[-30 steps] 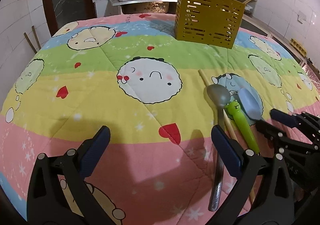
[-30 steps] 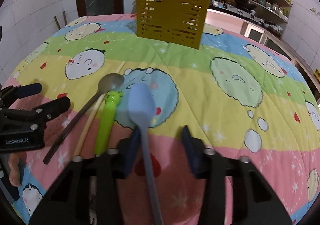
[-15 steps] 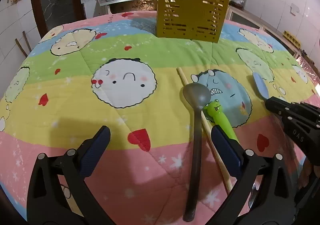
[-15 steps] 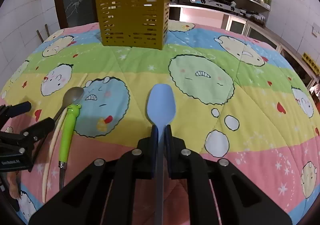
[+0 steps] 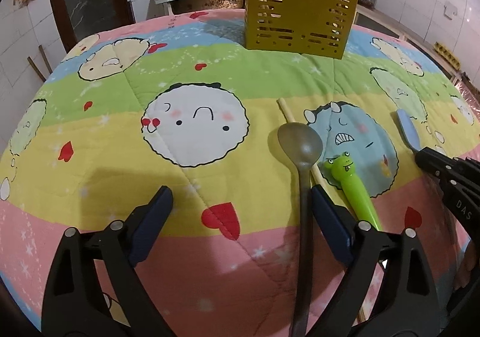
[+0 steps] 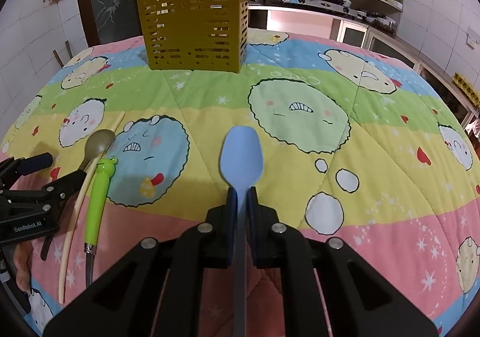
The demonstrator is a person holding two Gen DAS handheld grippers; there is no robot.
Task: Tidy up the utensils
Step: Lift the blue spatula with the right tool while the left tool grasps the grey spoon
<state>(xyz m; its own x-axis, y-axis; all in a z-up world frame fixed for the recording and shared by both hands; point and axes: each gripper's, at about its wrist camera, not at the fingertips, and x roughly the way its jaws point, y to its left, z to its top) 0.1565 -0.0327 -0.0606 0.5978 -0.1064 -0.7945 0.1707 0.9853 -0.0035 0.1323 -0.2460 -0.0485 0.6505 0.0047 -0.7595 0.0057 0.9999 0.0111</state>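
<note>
- Left wrist view: left gripper (image 5: pixel 240 202) spread wide, low over the quilt (image 5: pixel 150 181), pinching nothing; grey spoon (image 5: pixel 300 154) lying between its fingers, handle just beside the right finger.
- Same view: chopstick (image 5: pixel 286 110) running under the grey spoon's bowl, frog utensil (image 5: pixel 351 184) just right of it, both flat on the quilt; holder (image 5: pixel 300 19) standing at the far edge, some sticks already poking out of it.
- Right wrist view: right gripper (image 6: pixel 241 199) pressed together on the blue spoon (image 6: pixel 241 157) at its neck, bowl pointing forward toward the holder (image 6: pixel 195 28), well apart from it.
- Progress, by judgement: early to midway. One utensil gripped but not yet dropped in; three left on the quilt, grey spoon probably next for the left.
</note>
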